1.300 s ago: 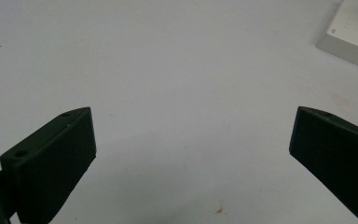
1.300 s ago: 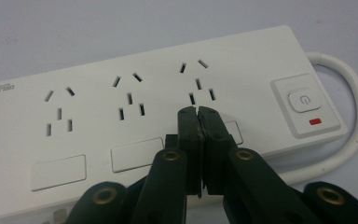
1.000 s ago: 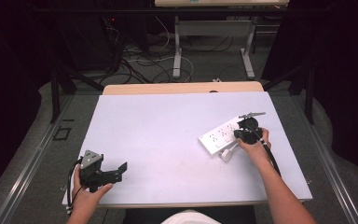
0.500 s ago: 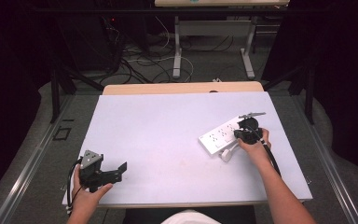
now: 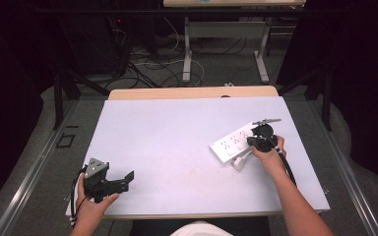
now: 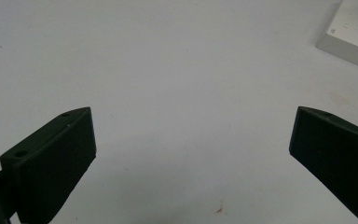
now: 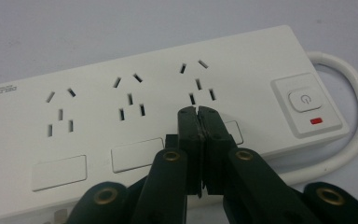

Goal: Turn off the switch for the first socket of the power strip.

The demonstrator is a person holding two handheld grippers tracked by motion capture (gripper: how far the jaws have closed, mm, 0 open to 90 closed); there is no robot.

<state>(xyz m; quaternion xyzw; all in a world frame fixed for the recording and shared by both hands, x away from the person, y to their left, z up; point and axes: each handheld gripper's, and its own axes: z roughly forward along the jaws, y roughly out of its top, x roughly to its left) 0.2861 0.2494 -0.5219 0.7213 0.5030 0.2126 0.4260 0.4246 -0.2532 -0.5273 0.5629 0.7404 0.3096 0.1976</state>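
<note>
Right gripper view: power strip (image 7: 168,112) switch (image 7: 305,100), red indicator (image 7: 316,122)

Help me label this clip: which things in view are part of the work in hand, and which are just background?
In use: white power strip, its white cord, right gripper shut over its sockets.

Lying about: left gripper held open and idle, table, cables on the floor.
</note>
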